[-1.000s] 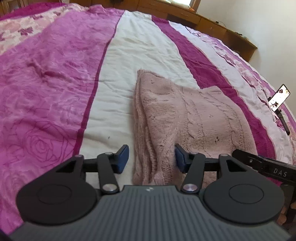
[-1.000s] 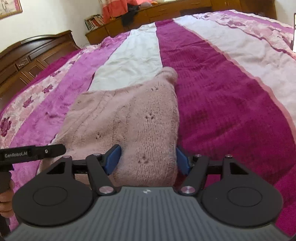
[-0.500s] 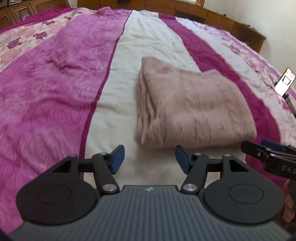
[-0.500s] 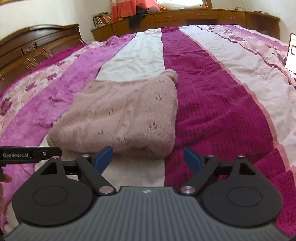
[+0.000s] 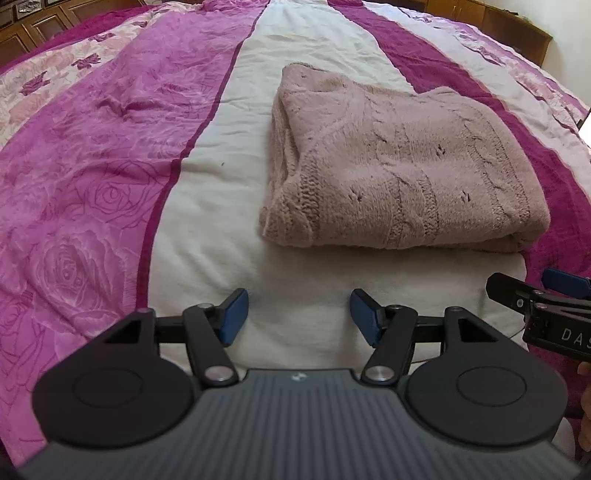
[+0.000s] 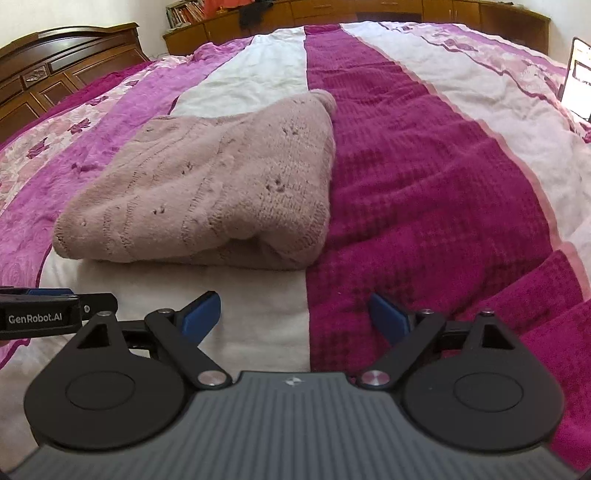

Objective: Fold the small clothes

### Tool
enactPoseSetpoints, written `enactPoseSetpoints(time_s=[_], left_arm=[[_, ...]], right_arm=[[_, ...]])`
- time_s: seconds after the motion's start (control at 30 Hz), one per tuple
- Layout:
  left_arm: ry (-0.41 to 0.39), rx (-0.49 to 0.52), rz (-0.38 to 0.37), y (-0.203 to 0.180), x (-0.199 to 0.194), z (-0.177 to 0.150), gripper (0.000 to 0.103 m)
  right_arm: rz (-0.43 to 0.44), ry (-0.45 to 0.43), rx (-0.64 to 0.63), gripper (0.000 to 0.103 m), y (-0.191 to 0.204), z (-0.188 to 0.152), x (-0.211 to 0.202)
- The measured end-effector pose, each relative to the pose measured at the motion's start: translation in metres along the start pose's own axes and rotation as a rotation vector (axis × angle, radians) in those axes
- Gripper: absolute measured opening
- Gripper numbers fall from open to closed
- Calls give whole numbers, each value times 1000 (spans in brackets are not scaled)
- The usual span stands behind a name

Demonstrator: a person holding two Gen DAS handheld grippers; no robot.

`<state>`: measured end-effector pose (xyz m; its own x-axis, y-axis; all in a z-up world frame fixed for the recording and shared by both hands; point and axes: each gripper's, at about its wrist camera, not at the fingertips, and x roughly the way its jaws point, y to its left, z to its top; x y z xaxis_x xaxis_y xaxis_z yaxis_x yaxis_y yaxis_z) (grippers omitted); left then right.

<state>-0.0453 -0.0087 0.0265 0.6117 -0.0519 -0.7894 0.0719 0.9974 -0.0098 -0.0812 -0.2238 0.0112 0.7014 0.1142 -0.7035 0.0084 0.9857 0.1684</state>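
Note:
A dusty-pink knitted sweater [image 5: 399, 166] lies folded into a thick rectangle on the bed, mostly on the cream stripe. The right wrist view shows the same sweater [image 6: 207, 192] from its other near corner. My left gripper [image 5: 295, 314] is open and empty, hovering over the bedspread just short of the sweater's near edge. My right gripper [image 6: 295, 315] is also open and empty, a little back from the folded edge. The right gripper's side shows at the right edge of the left wrist view [image 5: 554, 314], and the left gripper's side [image 6: 55, 310] appears at the left of the right wrist view.
The bedspread [image 5: 110, 147] has pink, cream and magenta stripes with rose prints. A dark wooden headboard [image 6: 55, 62] and low wooden cabinets [image 6: 369, 11] line the walls. A lit phone screen [image 6: 576, 77] stands at the bed's right edge.
Both grippers let go of the sweater's near edge and drew back toward me. The sweater stays folded on the bed.

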Motion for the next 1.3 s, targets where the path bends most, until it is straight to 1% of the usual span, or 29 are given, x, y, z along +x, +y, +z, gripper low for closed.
enactPoseSetpoints(time_s=[0.3, 1.3], left_arm=[[1, 16, 22, -4, 3, -1, 65], [6, 7, 18, -3, 6, -2, 66]], right_arm=[[3, 10, 6, 96, -1, -1, 7], [4, 11, 8, 98, -1, -1, 9]])
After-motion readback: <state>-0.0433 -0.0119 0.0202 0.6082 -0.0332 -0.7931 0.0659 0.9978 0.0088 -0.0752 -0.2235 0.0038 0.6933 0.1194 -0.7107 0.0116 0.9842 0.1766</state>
